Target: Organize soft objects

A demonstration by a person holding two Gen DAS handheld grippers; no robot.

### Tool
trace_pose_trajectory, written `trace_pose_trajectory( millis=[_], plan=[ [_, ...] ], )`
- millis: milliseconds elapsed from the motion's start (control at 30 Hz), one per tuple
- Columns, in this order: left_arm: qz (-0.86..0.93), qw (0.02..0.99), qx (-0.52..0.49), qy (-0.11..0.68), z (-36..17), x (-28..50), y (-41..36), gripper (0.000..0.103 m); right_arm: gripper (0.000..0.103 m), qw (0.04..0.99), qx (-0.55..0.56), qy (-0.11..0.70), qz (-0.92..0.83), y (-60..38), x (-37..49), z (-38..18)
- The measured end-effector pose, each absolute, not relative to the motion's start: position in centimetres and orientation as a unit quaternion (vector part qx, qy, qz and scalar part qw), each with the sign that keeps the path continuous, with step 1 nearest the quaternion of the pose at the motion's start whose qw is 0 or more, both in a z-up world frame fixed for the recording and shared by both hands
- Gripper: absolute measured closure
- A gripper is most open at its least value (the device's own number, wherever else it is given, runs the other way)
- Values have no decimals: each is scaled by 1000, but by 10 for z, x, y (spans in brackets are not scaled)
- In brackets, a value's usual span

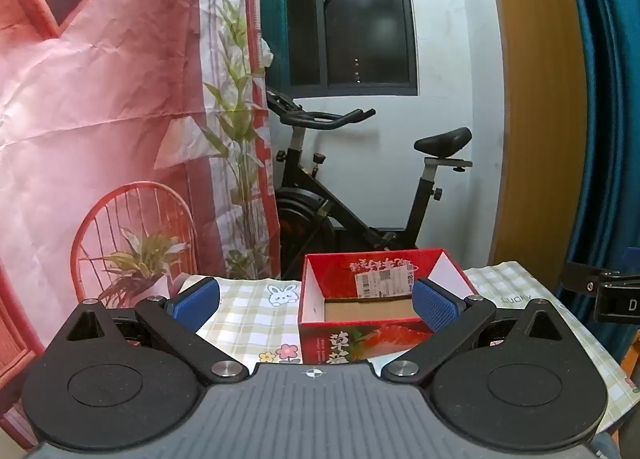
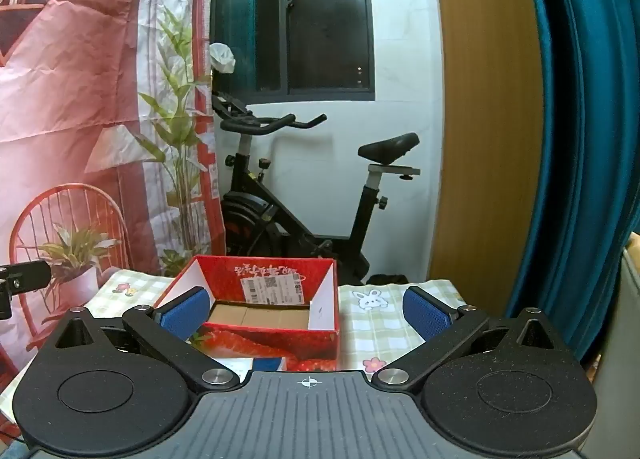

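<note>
Left wrist view, catalogued left to right.

1. We record a creased pink-and-red printed fabric backdrop with a drawn wicker chair and potted plants, filling the left half of the frame.
2. We record the left gripper, black arms with blue ribbed pads, at lower centre. Its tongs are spread wide, with nothing between them.
3. We record a green-and-white checked tablecloth with bunny and flower prints across the lower middle.
4. We record an open red cardboard box printed with strawberries, standing on the cloth just right of centre. Its brown floor is bare where visible. No soft objects show in this view.
5. We record a black stationary exercise bike behind the box, under a dark window.
6. We record a teal curtain along the right edge.

Right wrist view, same order.

1. We record the backdrop at left.
2. We record the box at lower centre-left, the visible part of its floor also bare.
3. We record the right gripper, its tongs likewise spread apart and holding nothing, the left pad overlapping the box's near corner in the frame.
4. We record the cloth, the bike and the curtain.
</note>
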State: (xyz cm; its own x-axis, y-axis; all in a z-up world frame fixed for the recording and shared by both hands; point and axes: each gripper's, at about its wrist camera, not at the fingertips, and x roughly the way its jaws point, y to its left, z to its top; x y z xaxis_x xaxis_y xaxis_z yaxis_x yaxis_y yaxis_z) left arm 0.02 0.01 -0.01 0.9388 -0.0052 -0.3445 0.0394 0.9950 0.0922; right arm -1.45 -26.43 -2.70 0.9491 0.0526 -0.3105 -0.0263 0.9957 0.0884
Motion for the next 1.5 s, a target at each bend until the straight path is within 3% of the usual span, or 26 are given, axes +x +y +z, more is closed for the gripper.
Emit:
trace_pose_trajectory(
  millis=[1500],
  plan=[
    [-13,984,47,169,1,-3,3,0,0,987,44,156,18,-267,-11,-29]
  ],
)
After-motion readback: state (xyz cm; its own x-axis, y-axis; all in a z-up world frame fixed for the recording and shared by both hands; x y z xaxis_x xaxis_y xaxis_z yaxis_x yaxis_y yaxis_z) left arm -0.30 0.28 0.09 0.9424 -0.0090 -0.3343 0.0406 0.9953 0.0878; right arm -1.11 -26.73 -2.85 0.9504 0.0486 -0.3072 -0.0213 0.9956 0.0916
